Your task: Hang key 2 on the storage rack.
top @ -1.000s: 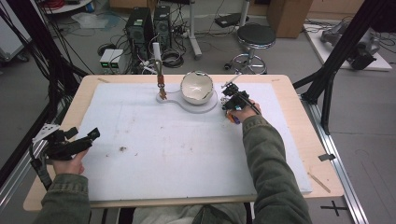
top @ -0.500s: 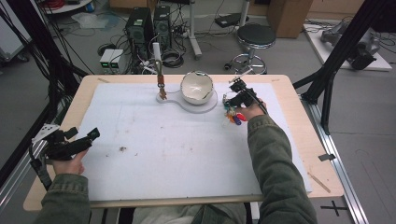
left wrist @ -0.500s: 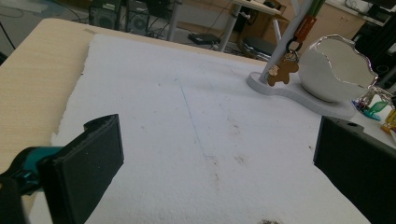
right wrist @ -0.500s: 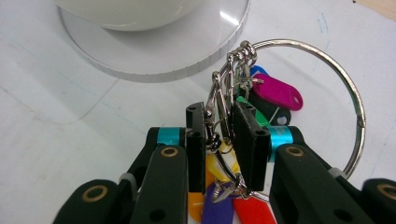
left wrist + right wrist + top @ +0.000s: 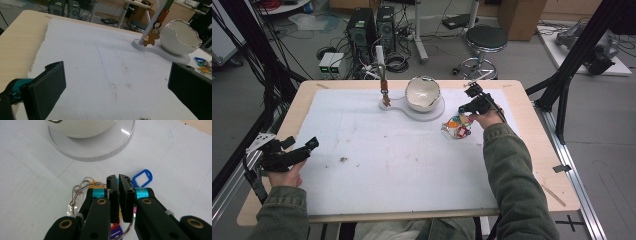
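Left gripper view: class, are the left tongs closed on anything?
No: the left tongs stand wide open over the bare white mat, with nothing between the two black jaws.

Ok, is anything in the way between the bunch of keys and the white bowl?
Nothing visible. The bunch of keys, at the right gripper, is just beside the bowl on its white base, with bare mat between.

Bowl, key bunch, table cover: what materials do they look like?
Bowl: probably glazed ceramic, glossy white, with a jagged metallic-looking rim like a cracked eggshell.
Key bunch: thin shiny wire rings, likely steel, carrying coloured tags that look like translucent plastic.
Table cover: matte white sheet with a ragged edge and grainy surface, possibly foam or felt. The table beneath looks like pale wood.
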